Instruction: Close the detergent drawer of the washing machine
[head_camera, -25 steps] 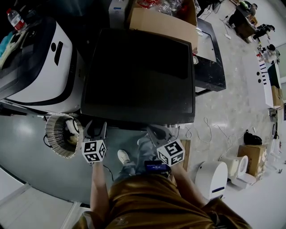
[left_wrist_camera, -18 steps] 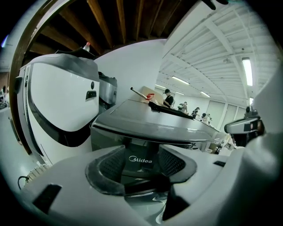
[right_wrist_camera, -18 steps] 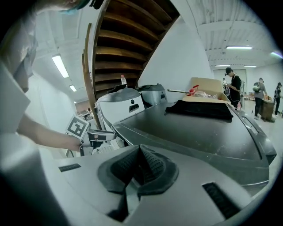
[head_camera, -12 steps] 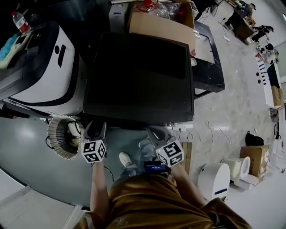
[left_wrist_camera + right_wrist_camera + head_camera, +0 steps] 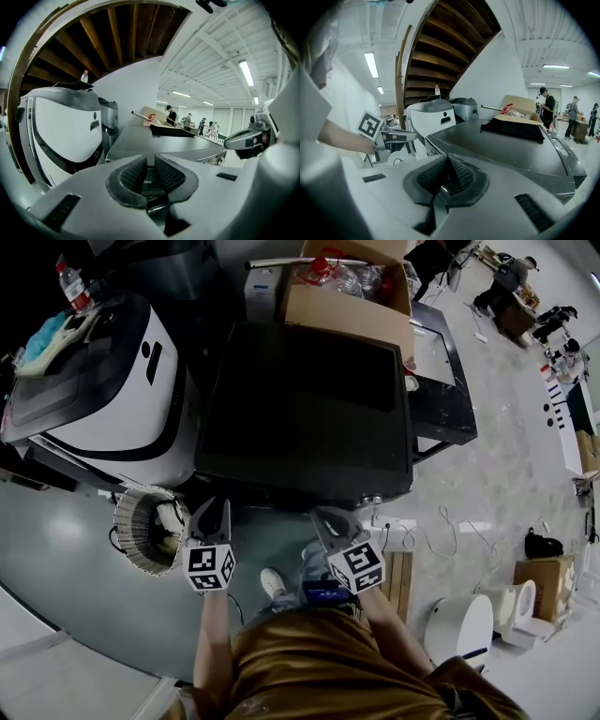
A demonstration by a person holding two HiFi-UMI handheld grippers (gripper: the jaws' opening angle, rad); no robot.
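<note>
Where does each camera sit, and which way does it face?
Head view: on the person's head, looking steeply down on the washing machine; shows forearms, left claw, right claw.
Left gripper view: on the left claw, facing across the machine's top; shows its jaws closing on nothing, plus the right claw.
Right gripper view: on the right claw, facing likewise; shows its shut jaws, the left claw.
Both gripper views share the cardboard box.

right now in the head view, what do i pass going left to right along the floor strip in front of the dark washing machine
ribbed round bin → left gripper (jaws closing, nothing between them) → right gripper → white rounded appliance → cardboard box
</note>
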